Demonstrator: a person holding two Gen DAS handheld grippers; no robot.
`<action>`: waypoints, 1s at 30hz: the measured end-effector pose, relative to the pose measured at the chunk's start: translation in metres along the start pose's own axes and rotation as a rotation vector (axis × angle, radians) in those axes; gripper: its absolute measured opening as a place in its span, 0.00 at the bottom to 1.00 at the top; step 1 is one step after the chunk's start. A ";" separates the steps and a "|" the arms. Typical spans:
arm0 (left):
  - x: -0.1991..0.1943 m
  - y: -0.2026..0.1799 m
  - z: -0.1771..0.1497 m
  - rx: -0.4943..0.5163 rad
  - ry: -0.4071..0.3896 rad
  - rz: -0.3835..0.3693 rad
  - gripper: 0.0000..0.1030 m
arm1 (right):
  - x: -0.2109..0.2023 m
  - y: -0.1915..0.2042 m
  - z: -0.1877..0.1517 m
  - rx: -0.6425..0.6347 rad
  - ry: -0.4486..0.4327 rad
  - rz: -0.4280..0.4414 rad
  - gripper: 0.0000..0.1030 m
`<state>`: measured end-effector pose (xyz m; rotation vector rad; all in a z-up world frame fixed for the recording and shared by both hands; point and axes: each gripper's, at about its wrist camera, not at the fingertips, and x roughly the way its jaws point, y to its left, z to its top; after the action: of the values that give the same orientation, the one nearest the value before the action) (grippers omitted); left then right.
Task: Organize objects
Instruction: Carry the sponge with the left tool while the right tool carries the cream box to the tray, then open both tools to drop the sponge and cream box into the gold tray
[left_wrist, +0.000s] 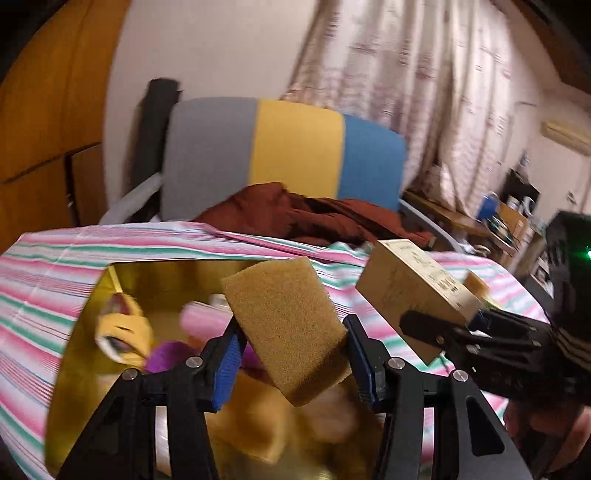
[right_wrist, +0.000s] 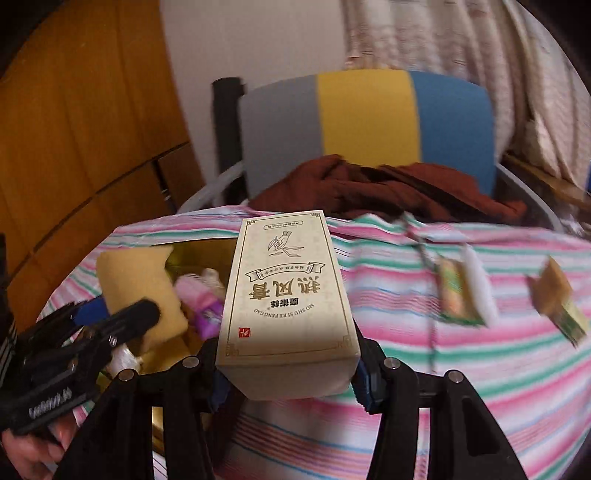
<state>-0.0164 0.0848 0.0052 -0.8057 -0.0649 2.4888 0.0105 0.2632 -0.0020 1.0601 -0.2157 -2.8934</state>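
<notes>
My left gripper (left_wrist: 291, 334) is shut on a tan sponge (left_wrist: 288, 332), its blue pads pressing both sides. It hangs above an open gold box (left_wrist: 81, 321) that holds a pink bottle (left_wrist: 203, 317), a purple item and a yellow packet. To the right, my right gripper (left_wrist: 443, 328) is shut on a beige carton (left_wrist: 413, 291). In the right wrist view the same carton (right_wrist: 288, 295), printed with Chinese characters, sits clamped in my right gripper (right_wrist: 288, 369) beside the gold box (right_wrist: 192, 254). The left gripper (right_wrist: 122, 317) and its sponge (right_wrist: 136, 280) are at the left.
A pink, green and white striped cloth (right_wrist: 480, 369) covers the table. Two small packets (right_wrist: 461, 295) (right_wrist: 561, 306) lie on it at the right. Behind stands a chair with a grey, yellow and blue back (left_wrist: 288, 144) and a maroon garment (left_wrist: 314, 218) on it.
</notes>
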 end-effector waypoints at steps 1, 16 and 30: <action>0.003 0.011 0.005 -0.018 0.007 0.002 0.52 | 0.006 0.007 0.005 -0.014 0.006 0.005 0.51; 0.077 0.106 0.027 -0.164 0.196 0.134 0.68 | 0.106 0.045 0.037 -0.104 0.150 -0.039 0.52; 0.028 0.105 0.016 -0.389 0.066 0.219 1.00 | 0.054 0.032 0.026 -0.007 0.053 0.001 0.59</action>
<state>-0.0933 0.0095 -0.0180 -1.1037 -0.4730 2.6930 -0.0474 0.2295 -0.0125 1.1336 -0.2029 -2.8583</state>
